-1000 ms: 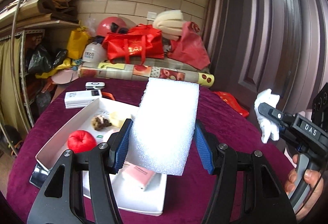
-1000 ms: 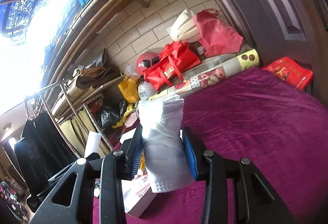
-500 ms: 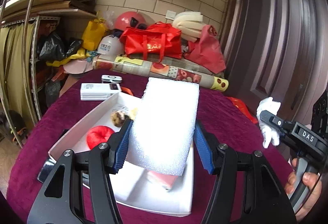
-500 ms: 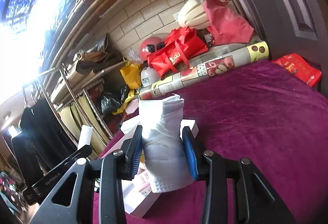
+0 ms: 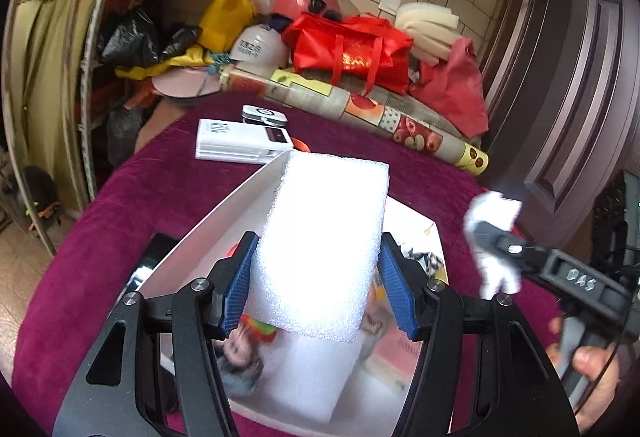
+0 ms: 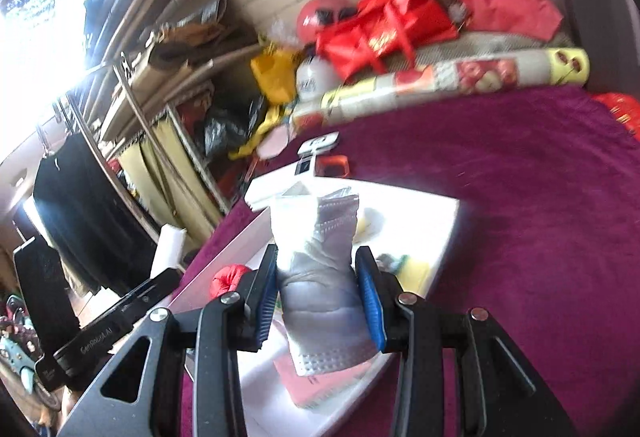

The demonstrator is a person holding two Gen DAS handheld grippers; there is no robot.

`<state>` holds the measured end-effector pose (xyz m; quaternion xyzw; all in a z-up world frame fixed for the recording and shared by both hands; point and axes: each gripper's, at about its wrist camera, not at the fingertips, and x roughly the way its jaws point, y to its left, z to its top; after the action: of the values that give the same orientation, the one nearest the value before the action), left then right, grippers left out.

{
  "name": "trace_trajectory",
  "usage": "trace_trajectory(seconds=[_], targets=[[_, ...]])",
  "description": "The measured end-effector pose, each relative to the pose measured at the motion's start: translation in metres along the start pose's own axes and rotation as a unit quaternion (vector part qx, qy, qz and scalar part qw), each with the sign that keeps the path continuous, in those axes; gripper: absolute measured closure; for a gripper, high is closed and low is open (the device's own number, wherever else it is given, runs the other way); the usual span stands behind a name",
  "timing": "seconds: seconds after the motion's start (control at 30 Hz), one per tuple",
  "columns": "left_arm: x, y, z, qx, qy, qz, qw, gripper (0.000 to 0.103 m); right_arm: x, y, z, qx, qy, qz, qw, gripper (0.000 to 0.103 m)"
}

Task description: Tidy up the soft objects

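While the left claw (image 5: 320, 289) clamps a light, squashy foam block (image 5: 320, 253) by its sides over the white tray (image 5: 224, 221), the right claw (image 6: 318, 297) pinches a limp mask (image 6: 320, 277) mid-body above that tray, both judged crush-safe.

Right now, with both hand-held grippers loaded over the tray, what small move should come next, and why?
Probably lower the left hand-held gripper a little and open it. It is shut on the white foam block, which hangs over the white tray where a red soft toy already lies. The right hand-held gripper, shut on the folded face mask, can follow.
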<state>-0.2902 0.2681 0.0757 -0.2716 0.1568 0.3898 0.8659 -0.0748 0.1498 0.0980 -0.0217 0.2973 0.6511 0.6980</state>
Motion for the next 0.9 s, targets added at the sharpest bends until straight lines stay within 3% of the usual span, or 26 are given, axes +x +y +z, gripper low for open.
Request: trace_trajectory(seconds=[0.1, 0.13, 0.17, 0.2, 0.23, 0.27, 0.47, 0.63, 0.83, 0.9], targets=[[0.015, -0.001, 0.011, -0.008, 0.012, 0.004, 0.9999, 0.037, 0.027, 0.010, 0.007, 0.000, 0.013, 0.005, 1.000, 0.064], [0.018, -0.001, 0.013, -0.008, 0.012, 0.012, 0.9998, 0.025, 0.036, 0.013, 0.010, 0.004, 0.012, 0.007, 1.000, 0.059], [0.017, -0.001, 0.014, -0.006, 0.009, 0.019, 0.9998, 0.017, 0.043, 0.014, 0.013, 0.005, 0.013, 0.011, 1.000, 0.038], [0.017, -0.001, 0.013, 0.000, -0.001, 0.038, 0.9993, 0.001, 0.052, 0.016, 0.016, 0.007, 0.019, 0.017, 1.000, 0.022], [0.017, 0.000, 0.012, 0.004, -0.004, 0.054, 0.9985, 0.000, 0.056, 0.018, 0.017, 0.007, 0.023, 0.019, 1.000, 0.003], [0.018, 0.001, 0.010, 0.011, -0.003, 0.075, 0.9971, 0.000, 0.060, 0.018, 0.016, 0.007, 0.025, 0.016, 1.000, 0.000], [0.011, 0.009, -0.003, 0.003, -0.011, 0.100, 0.9949, 0.000, 0.040, 0.006, 0.004, 0.024, -0.015, 0.006, 1.000, 0.000], [-0.007, -0.006, -0.016, 0.031, -0.018, 0.116, 0.9926, 0.000, 0.004, 0.008, -0.006, -0.009, -0.061, -0.024, 0.998, 0.000], [-0.033, -0.036, -0.017, 0.078, -0.053, 0.189, 0.9775, 0.000, -0.045, 0.020, -0.021, -0.058, -0.134, -0.081, 0.986, 0.000], [-0.041, -0.052, -0.017, 0.109, -0.059, 0.228, 0.9658, 0.000, -0.063, 0.020, -0.023, -0.058, -0.155, -0.116, 0.979, 0.000]])
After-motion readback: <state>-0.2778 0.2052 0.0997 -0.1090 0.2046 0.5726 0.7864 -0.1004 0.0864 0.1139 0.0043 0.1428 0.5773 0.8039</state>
